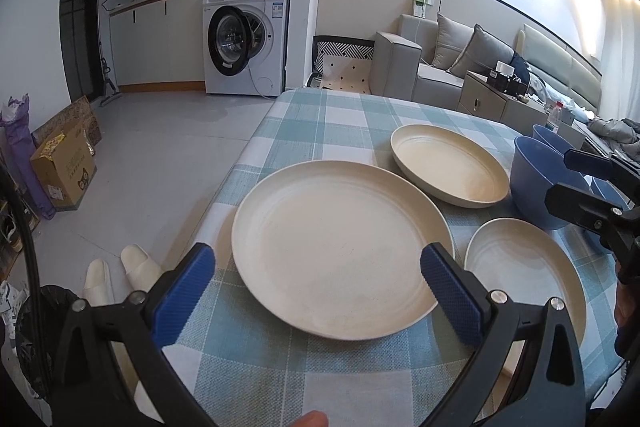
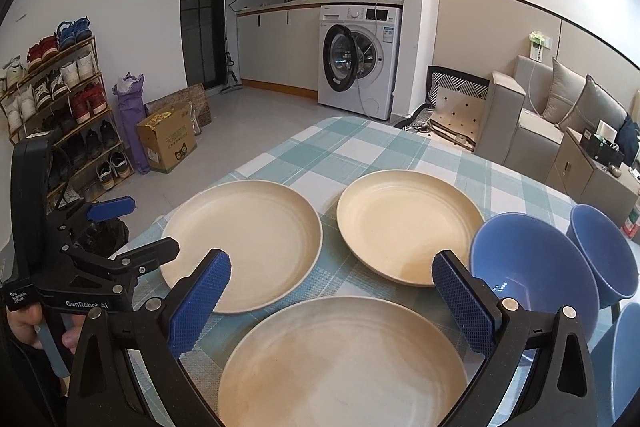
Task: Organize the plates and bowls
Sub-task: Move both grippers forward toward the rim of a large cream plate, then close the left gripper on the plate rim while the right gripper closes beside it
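Observation:
Three cream plates lie on the checked tablecloth. In the left wrist view the left plate (image 1: 340,263) sits between my open left gripper's (image 1: 316,267) blue pads, the far plate (image 1: 450,163) is behind it and the near plate (image 1: 524,275) to its right. In the right wrist view they are the left plate (image 2: 244,239), the far plate (image 2: 408,223) and the near plate (image 2: 344,363). My right gripper (image 2: 332,279) is open and empty above the near plate. Blue bowls (image 2: 532,267) (image 2: 604,251) (image 1: 540,179) stand at the right. The right gripper also shows in the left wrist view (image 1: 560,179).
The table (image 1: 320,115) with a blue-white checked cloth has its left edge close to the left plate. Beyond are a washing machine (image 2: 360,63), a sofa (image 1: 460,67), a cardboard box (image 2: 168,139) and a shoe rack (image 2: 56,99). Slippers (image 1: 120,275) lie on the floor.

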A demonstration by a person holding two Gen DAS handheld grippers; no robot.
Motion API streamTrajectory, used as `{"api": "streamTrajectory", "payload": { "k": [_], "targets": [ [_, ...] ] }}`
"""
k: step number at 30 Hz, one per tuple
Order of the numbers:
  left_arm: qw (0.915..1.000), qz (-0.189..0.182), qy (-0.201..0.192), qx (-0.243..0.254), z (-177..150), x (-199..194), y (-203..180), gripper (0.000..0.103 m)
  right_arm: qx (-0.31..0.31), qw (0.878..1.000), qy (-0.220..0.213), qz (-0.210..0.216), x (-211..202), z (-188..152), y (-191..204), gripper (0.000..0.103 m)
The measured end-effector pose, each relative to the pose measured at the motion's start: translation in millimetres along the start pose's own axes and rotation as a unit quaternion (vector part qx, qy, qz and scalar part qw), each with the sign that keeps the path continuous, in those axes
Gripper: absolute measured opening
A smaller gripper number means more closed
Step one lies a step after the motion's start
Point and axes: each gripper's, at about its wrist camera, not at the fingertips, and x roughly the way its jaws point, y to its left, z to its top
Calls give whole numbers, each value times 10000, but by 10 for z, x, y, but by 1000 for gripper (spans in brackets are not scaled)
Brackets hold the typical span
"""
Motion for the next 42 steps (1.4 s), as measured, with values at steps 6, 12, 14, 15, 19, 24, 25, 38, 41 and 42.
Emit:
{"api": "streamTrajectory", "payload": {
  "k": [6, 12, 14, 15, 19, 24, 25, 38, 41, 42],
  "targets": [
    [9999, 17, 156, -18, -27, 78, 27, 103, -34, 9999, 157, 30, 160, 19, 36, 103],
    [9995, 21, 296, -105, -54, 143, 74, 103, 60, 9994, 298, 147, 306, 29, 13, 103],
    [9993, 28, 351, -161, -59, 171, 100, 103, 42, 9992, 363, 180, 356, 32, 27, 103],
    [9991, 40, 374, -168, -63, 187, 110, 103, 23, 9990, 398, 190, 377, 38, 31, 103],
    [9989, 78, 427, -180, -73, 228, 140, 103, -46, 9984, 516, 237, 485, 57, 74, 103],
    [9989, 21, 408, -219, -78, 251, 181, 103, -68, 9969, 696, 362, 622, 55, 122, 103],
    [9988, 27, 431, -219, -81, 264, 188, 103, -65, 9965, 745, 364, 648, 57, 130, 103],
    [9960, 31, 809, -373, -176, 413, 240, 103, 87, 9924, 1156, 420, 916, 20, 142, 103],
    [9952, 85, 842, -488, -185, 428, 292, 103, 161, 9914, 1216, 455, 973, 14, 120, 103],
    [9951, 100, 834, -525, -186, 427, 309, 103, 187, 9907, 1258, 478, 1002, 15, 111, 103]
  ]
}}
